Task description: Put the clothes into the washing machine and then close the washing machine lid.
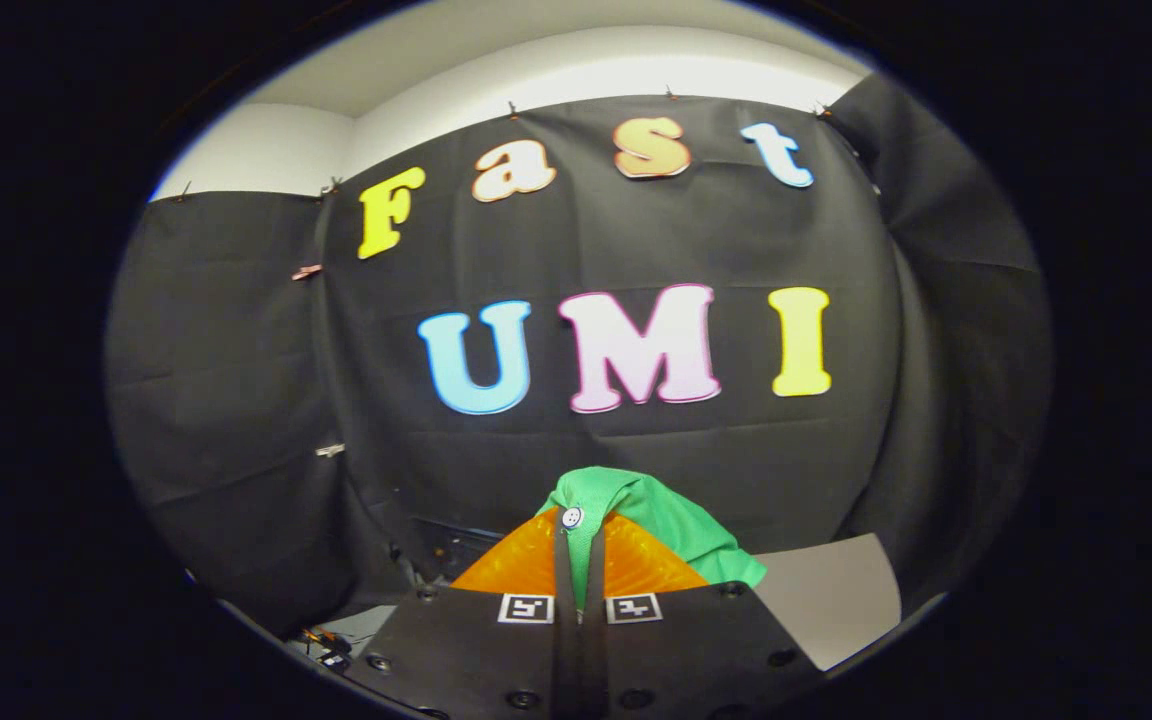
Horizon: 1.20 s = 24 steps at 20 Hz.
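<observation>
The black cloth wall (636,250) stands well beyond the fingers, pinned along its top edge with small clips, and above it a band of white wall (576,70) meets the ceiling. A second cloth panel hangs at the left, with two small clips on the seam where the panels meet.

Low at the right, just past the gripper body, a pale flat surface (831,595) shows; what it belongs to cannot be told. Low at the left, below the cloth, some dark gear and wires (331,645) lie in shadow, too small to make out.

The gripper (579,560) points up toward the wall. Its black body carries two square markers side by side, and its orange fingers (516,565) are drawn close together, with only a narrow gap between them.

The green cloth (666,525), the garment of the task, is pinched between the fingers. A strip of it runs down through the gap. The rest bunches over the fingertips and drapes down over the right finger to the edge of the gripper body. A small white button (571,518) sits on the cloth at the top of the gap.
</observation>
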### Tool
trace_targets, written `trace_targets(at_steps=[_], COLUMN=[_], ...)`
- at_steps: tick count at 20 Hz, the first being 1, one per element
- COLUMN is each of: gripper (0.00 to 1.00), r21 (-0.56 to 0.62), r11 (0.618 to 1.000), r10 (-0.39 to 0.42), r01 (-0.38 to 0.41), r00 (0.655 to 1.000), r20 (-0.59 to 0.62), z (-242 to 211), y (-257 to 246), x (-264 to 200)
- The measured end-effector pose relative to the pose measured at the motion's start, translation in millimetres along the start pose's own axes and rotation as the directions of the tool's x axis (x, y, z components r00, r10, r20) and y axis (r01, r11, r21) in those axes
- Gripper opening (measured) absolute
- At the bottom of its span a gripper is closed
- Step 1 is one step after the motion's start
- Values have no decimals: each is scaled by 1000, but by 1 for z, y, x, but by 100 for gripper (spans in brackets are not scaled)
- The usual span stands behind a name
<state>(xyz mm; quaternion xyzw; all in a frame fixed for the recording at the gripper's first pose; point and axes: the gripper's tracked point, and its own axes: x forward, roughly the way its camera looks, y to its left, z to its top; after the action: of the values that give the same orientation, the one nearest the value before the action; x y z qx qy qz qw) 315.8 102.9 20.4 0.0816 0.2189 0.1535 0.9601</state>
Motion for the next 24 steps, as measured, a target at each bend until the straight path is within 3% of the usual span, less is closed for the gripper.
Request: trace_targets(at_steps=[5,11,17,24], gripper=[5,5,5,5], r21=[-10,19,17,42], r11=[988,965,957,955], r10=[153,260,282,275], r01=[-154,-261,-290,-294], r00=[987,950,910,819], r20=[-50,-173,-303,-504], z=[-31,-85,-154,-260], y=[77,125,140,135], x=[35,81,128,184])
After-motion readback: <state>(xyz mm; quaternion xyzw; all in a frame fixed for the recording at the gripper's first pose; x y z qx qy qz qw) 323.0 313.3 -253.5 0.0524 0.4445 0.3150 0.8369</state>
